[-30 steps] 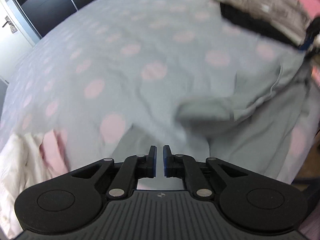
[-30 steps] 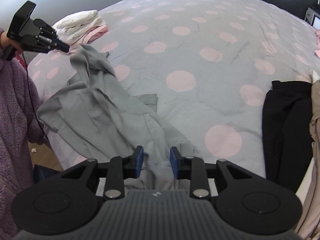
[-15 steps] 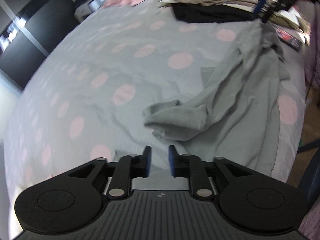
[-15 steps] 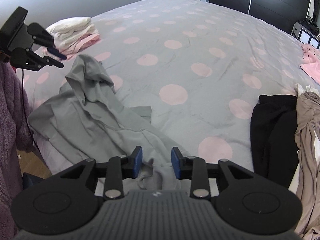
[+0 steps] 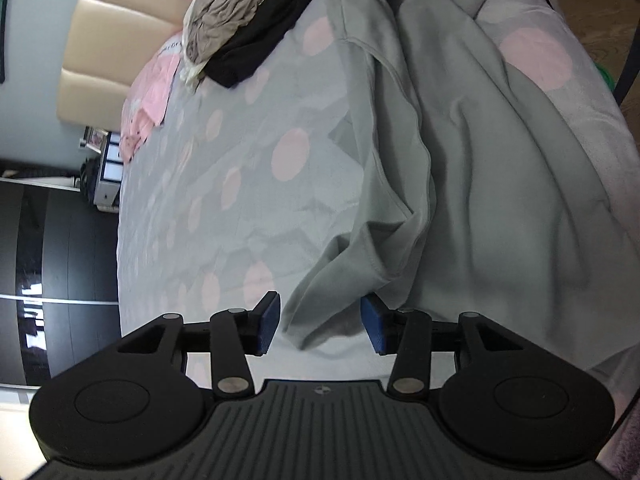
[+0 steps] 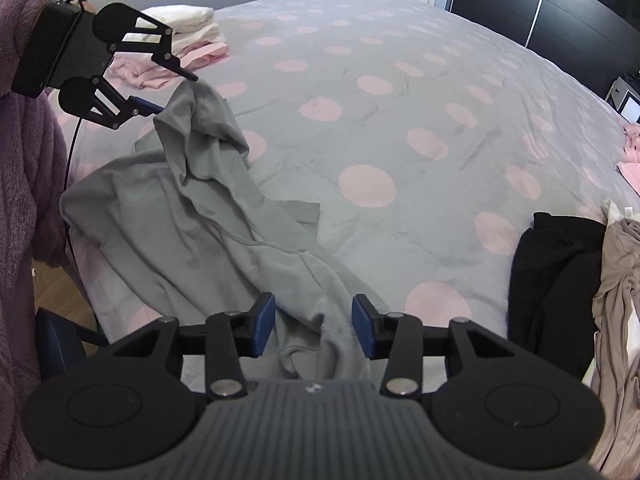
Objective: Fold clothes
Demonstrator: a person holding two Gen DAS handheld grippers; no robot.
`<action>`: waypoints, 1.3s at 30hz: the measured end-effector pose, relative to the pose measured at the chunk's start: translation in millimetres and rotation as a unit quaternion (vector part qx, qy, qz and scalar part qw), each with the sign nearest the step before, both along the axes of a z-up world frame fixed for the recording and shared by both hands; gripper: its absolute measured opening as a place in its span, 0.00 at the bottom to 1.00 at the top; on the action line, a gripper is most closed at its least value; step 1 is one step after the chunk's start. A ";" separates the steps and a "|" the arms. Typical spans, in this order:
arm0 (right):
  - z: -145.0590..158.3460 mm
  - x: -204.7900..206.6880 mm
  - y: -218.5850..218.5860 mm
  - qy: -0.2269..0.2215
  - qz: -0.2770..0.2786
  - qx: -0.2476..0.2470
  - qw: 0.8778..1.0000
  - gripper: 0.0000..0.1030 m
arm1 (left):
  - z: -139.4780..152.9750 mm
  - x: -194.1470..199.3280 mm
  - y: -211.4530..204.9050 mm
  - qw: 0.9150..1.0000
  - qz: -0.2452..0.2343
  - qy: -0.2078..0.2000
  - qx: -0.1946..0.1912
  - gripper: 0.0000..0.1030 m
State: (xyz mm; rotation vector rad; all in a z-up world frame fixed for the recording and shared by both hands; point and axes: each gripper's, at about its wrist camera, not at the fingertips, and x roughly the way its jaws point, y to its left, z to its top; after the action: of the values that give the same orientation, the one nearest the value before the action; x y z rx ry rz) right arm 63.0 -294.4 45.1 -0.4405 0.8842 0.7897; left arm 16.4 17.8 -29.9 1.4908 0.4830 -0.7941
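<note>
A grey hoodie (image 6: 208,232) lies crumpled along the near left edge of the bed (image 6: 400,120). My right gripper (image 6: 314,326) hovers over its near end. Its jaws are opening, with bunched grey cloth between the blue pads (image 6: 264,324) and no pad pressing on it. My left gripper (image 6: 178,94) is at the hoodie's far end, where a peak of cloth stands up between its fingers. In the left wrist view the hoodie (image 5: 480,160) runs up the right side. A folded edge sits between the opening jaws of the left gripper (image 5: 320,326), loose.
Folded white and pink clothes (image 6: 192,36) are stacked at the far left. A black garment (image 6: 556,272) and a taupe one (image 6: 620,300) lie at the right, with pink cloth (image 6: 632,160) beyond. A purple fleece sleeve (image 6: 24,160) and wooden floor (image 6: 60,292) border the left.
My left gripper rolled and came down over the hoodie's far end, and its jaws went from shut to apart. The right jaws widened over the bunched cloth.
</note>
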 end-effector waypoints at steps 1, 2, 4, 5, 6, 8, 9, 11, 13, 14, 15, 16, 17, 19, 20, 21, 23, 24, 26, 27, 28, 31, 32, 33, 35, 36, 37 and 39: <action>-0.3 2.3 -0.2 0.000 -0.002 0.002 1.000 0.45 | -1.9 3.3 -1.5 1.000 0.009 0.007 -0.002 0.34; 0.5 4.7 -1.0 -0.001 -0.006 0.007 1.000 0.45 | -2.5 7.7 -2.2 0.999 0.025 0.018 -0.008 0.21; 4.8 9.6 -3.4 -0.002 -0.017 0.023 1.000 0.44 | -2.0 16.5 -2.4 0.997 0.057 0.039 -0.025 0.13; 7.1 12.2 -4.8 -0.003 -0.024 0.030 0.999 0.42 | 1.2 20.6 -0.2 0.995 0.076 0.045 -0.042 0.08; 8.6 14.8 -5.7 -0.005 -0.030 0.035 0.999 0.40 | 4.2 24.9 2.4 0.992 0.096 0.048 -0.059 0.08; 7.4 19.5 -5.7 -0.004 -0.040 0.032 0.999 0.37 | 9.9 31.5 9.9 0.985 0.138 0.059 -0.090 0.05; 4.9 21.5 -4.8 -0.001 -0.042 0.028 0.999 0.37 | 12.7 34.3 13.8 0.980 0.158 0.065 -0.105 0.05; -4.0 26.0 -1.9 0.016 -0.041 0.017 0.999 0.37 | 15.6 39.3 21.8 0.969 0.195 0.073 -0.130 0.04; -16.8 29.7 1.9 0.040 -0.036 0.004 0.999 0.37 | 17.2 45.1 29.2 0.958 0.228 0.083 -0.153 0.04; -23.0 30.2 3.9 0.050 -0.032 -0.002 0.998 0.37 | 18.2 47.5 32.4 0.952 0.242 0.088 -0.164 0.04; -28.4 29.9 6.2 0.059 -0.027 -0.009 0.998 0.33 | 19.6 49.3 34.9 0.947 0.254 0.092 -0.173 0.04; -32.9 28.5 8.5 0.065 -0.020 -0.014 0.998 0.28 | 20.7 51.1 36.8 0.942 0.265 0.095 -0.181 0.04; -35.0 25.8 10.8 0.067 -0.012 -0.018 0.998 0.21 | 21.5 52.2 38.1 0.940 0.272 0.096 -0.185 0.04; -33.7 19.9 13.6 0.063 -0.001 -0.021 0.998 0.21 | 21.9 52.7 38.5 0.938 0.278 0.092 -0.184 0.04; -32.1 17.0 14.0 0.061 0.004 -0.023 0.998 0.21 | 21.7 53.5 38.3 0.937 0.282 0.091 -0.183 0.04; -30.2 14.2 13.8 0.059 0.008 -0.023 0.998 0.21 | 21.3 54.0 38.5 0.936 0.287 0.091 -0.182 0.04; -29.3 8.7 12.6 0.056 0.013 -0.033 0.998 0.22 | 20.2 54.1 39.2 0.934 0.297 0.089 -0.178 0.04; -30.2 6.6 12.0 0.053 0.013 -0.041 0.998 0.24 | 20.0 54.0 39.7 0.933 0.301 0.088 -0.178 0.04; -30.1 3.4 9.8 0.038 0.007 -0.051 0.998 0.24 | 20.4 52.8 39.9 0.932 0.303 0.089 -0.178 0.04; -28.2 1.5 8.8 0.028 0.004 -0.051 0.998 0.25 | 20.8 52.1 39.9 0.932 0.302 0.090 -0.178 0.04; -24.0 -0.9 8.1 0.015 0.002 -0.046 0.999 0.27 | 20.9 51.1 39.5 0.932 0.302 0.089 -0.178 0.04; -11.6 -9.8 8.6 -0.028 0.000 -0.038 0.999 0.36 | 20.4 49.6 38.6 0.933 0.302 0.088 -0.175 0.04; -7.7 -12.9 8.9 -0.042 0.000 -0.035 0.999 0.36 | 20.4 50.1 38.4 0.933 0.303 0.088 -0.174 0.04; -5.1 -15.8 10.0 -0.053 0.002 -0.033 0.998 0.35 | 20.5 50.7 38.0 0.932 0.305 0.088 -0.174 0.04; -4.9 -20.7 14.7 -0.066 0.019 -0.039 0.997 0.34 | 21.1 51.8 37.0 0.932 0.307 0.088 -0.174 0.04; -5.2 -23.0 17.2 -0.072 0.028 -0.043 0.996 0.33 | 21.4 52.2 36.6 0.931 0.308 0.088 -0.174 0.04; -6.8 -24.2 19.4 -0.075 0.035 -0.049 0.995 0.33 | 21.7 52.1 36.2 0.931 0.310 0.088 -0.174 0.04; -14.5 -22.5 22.1 -0.070 0.034 -0.068 0.995 0.31 | 21.6 51.8 36.0 0.930 0.310 0.089 -0.174 0.04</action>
State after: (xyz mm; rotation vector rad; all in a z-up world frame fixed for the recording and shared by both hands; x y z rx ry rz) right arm 40.6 -272.2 30.6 -0.6414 0.7982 0.7531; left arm 68.2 53.7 -8.3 0.8594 0.8501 -0.4735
